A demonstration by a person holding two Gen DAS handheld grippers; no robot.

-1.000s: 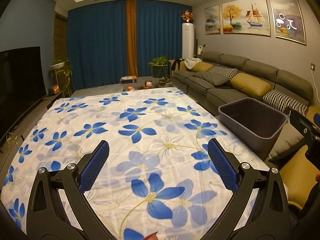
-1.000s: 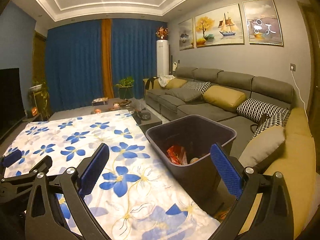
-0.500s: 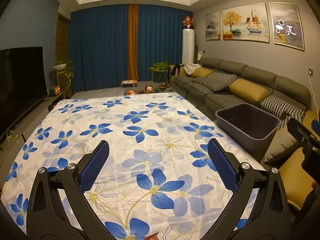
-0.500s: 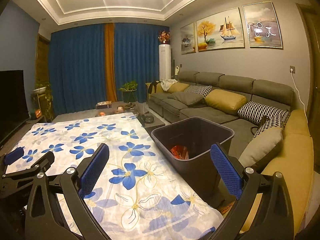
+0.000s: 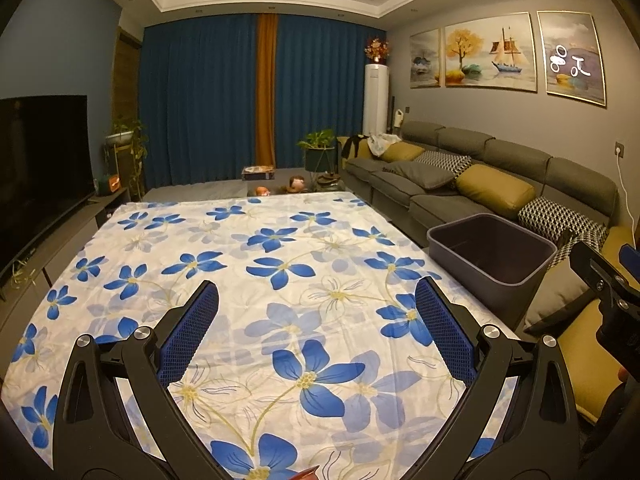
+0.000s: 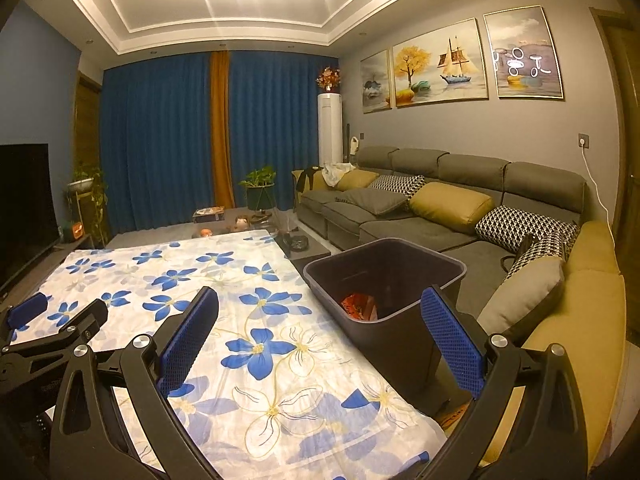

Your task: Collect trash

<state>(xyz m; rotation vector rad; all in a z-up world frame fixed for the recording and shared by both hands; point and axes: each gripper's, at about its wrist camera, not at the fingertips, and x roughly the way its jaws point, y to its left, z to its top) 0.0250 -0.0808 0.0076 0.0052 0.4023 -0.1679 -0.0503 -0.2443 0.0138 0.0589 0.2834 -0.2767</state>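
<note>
Looking along the left tool (image 5: 316,324), the left wrist view shows its two blue-padded fingers (image 5: 188,332) spread wide with nothing between them, held above a table covered by a white cloth with blue flowers (image 5: 280,264). A dark grey trash bin (image 5: 492,252) stands just beside the table's right edge, between the table and a grey sofa (image 5: 480,168); its contents are hidden from this angle. Part of the right tool (image 5: 608,280) enters at the right margin, past the bin. A small reddish object (image 5: 306,474) shows at the bottom edge; what it is cannot be told.

The right wrist view shows the right tool (image 6: 320,336) likewise spread wide and empty, above the table's right side. The bin (image 6: 400,336) lies ahead between its fingers, and an orange-red wrapper (image 6: 360,306) rests inside it. The left tool (image 6: 52,328) appears at the left margin, over the cloth (image 6: 224,280).
</note>
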